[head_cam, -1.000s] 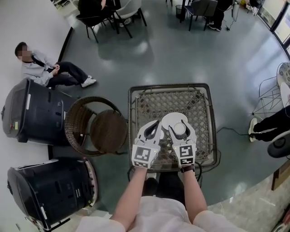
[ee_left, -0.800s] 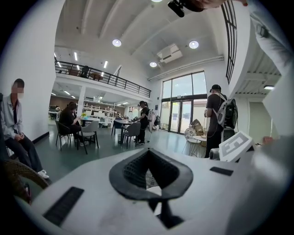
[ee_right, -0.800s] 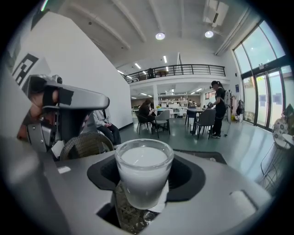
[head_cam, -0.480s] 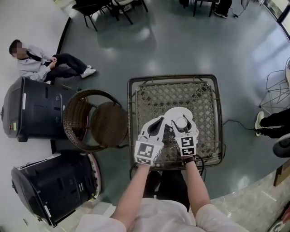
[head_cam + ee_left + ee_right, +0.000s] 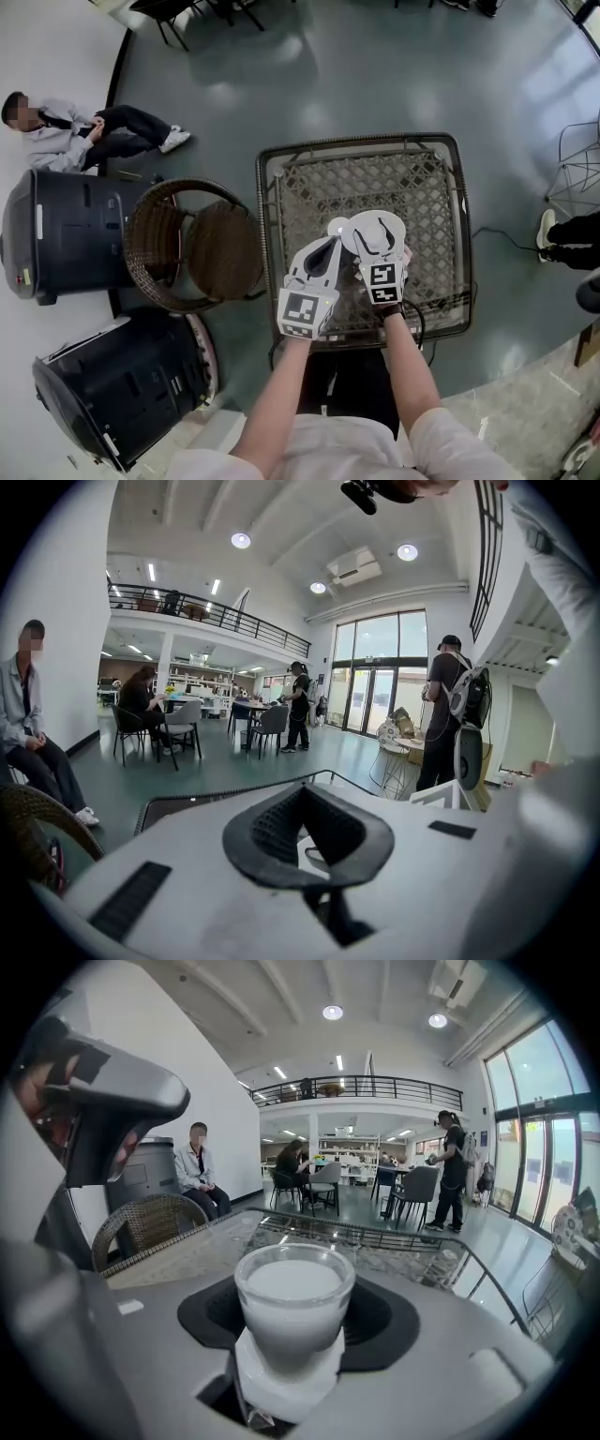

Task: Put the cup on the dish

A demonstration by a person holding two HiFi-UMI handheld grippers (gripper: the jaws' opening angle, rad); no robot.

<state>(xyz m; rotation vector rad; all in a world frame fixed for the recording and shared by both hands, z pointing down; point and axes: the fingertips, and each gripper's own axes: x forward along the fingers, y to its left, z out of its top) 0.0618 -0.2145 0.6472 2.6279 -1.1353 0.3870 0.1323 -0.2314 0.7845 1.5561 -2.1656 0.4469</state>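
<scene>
A small milky-white cup (image 5: 293,1305) stands upright between the black pads of my right gripper (image 5: 375,223), which is shut on it. In the head view that gripper hovers over the middle of the woven table (image 5: 422,187), and the cup itself is hard to make out there. A small white round dish (image 5: 336,226) lies on the table just left of the right gripper's tips. My left gripper (image 5: 327,247) sits beside it to the left. Its jaws meet at the tips with nothing between them (image 5: 302,794).
A round wicker chair (image 5: 192,246) stands against the table's left side. Two black bins (image 5: 66,234) (image 5: 122,389) stand further left, and a person (image 5: 56,141) sits on the floor beyond them. A dark metal frame (image 5: 264,244) rims the table. A cable (image 5: 497,239) trails off to the right.
The head view has shifted, so the table sits higher in the picture. The small white dish now shows left of the right gripper's tips. The right gripper's hold on the cup is unchanged.
</scene>
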